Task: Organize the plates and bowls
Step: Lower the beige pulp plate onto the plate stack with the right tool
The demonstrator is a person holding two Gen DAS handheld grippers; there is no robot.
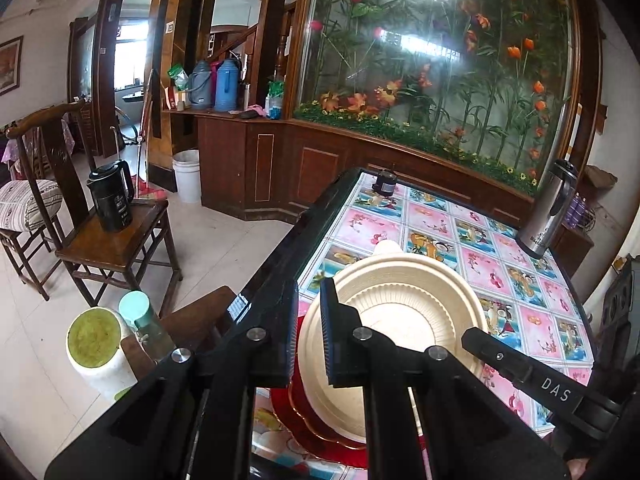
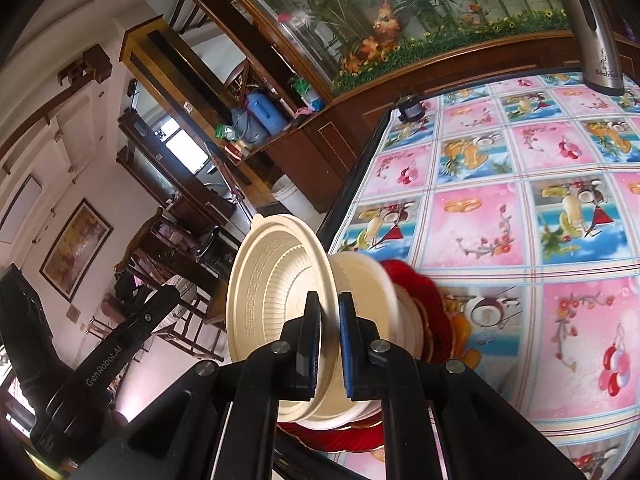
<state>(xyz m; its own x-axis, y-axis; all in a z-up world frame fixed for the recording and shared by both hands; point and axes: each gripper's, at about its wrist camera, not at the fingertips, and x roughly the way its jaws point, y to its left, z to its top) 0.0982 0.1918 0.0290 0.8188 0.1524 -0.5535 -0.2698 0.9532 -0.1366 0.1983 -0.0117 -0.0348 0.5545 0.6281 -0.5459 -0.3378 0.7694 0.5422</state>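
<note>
Cream moulded-fibre bowl (image 2: 280, 304), key-pattern band inside the rim, is pinched by its rim in my right gripper (image 2: 329, 340); jaws nearly together, the thin wall between the pads. Bowl is tilted on edge, mouth turned toward the room side, hanging over the near-left corner of the counter (image 2: 520, 168).

Below and beside it: a stack of the same cream bowls (image 2: 384, 300) sitting on a red scalloped plate with gilt edge (image 2: 416, 284), at that same near-left corner. From the left wrist view the stack (image 1: 404, 312) reads as nested, and the red plate (image 1: 320, 420) pokes out beneath.

Left gripper (image 1: 308, 344) is closed as far as it goes. Its right pad lies against the stack's rim, but I cannot tell whether any rim is actually caught between the pads.

Far edge of the counter carries a steel thermos jug (image 1: 548, 216) and a small dark jar (image 1: 385, 182), well apart from the work.

Risks as I judge them:
- Rim grip on a light, flexible bowl: a quick swing could let it pivot or slip out, and it is over the counter's edge, so it would drop to the floor.
- Stack sits close to the corner; a nudge from either gripper could push it, plate included, off.
- Setting the tilted bowl down unlevelled would leave it cocked rather than nested.
</note>
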